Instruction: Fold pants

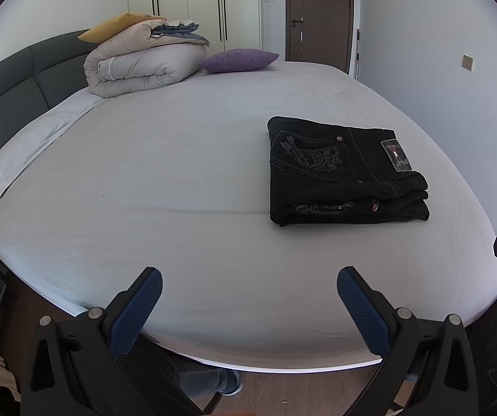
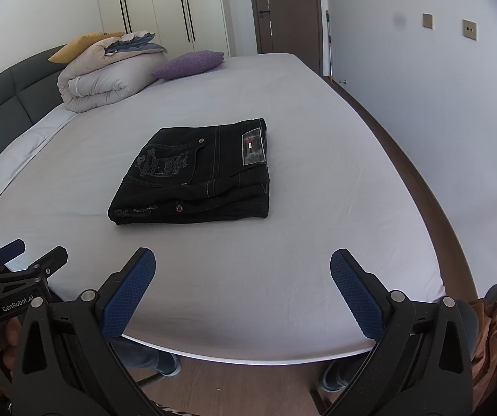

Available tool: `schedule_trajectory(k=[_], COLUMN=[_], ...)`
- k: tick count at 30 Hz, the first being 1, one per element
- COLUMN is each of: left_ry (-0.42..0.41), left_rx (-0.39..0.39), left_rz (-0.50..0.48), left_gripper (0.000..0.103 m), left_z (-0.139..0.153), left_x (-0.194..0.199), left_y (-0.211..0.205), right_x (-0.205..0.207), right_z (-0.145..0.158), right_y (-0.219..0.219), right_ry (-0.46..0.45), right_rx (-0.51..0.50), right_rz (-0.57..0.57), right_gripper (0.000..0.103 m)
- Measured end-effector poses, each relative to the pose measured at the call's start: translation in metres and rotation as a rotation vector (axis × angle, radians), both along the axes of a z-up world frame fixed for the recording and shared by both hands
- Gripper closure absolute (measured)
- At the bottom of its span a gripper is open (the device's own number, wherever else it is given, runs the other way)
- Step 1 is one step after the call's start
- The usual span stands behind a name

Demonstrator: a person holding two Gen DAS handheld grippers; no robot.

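Black jeans lie folded into a compact stack on the white bed sheet, back pocket embroidery and a waist label facing up. They also show in the right wrist view. My left gripper is open and empty, held over the near edge of the bed, left of and nearer than the jeans. My right gripper is open and empty, held over the near bed edge in front of the jeans. The left gripper also shows at the left edge of the right wrist view.
A rolled grey duvet, a yellow cushion and a purple cushion sit at the far end by the dark headboard. A pillow lies at the left. The wall runs along the bed's right side.
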State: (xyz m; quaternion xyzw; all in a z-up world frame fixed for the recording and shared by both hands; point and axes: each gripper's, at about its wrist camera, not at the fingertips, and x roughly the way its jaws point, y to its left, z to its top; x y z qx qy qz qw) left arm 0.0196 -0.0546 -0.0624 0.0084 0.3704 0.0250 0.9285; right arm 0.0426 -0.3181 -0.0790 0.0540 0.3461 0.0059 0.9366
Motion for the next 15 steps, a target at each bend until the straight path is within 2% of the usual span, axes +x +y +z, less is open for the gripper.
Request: schedule_trajectory(k=[15], left_ry=[0.002], left_rx=[-0.001], left_rz=[-0.004], left_gripper=[0.000], left_z=[-0.0017], left_x=[0.0002], left_y=[0.0009], right_x=[0.0023], right_z=[-0.0061], right_y=[0.0014], right_ry=[0.007], right_rx=[0.006], right_rz=[-0.005], right_gripper=[0.000])
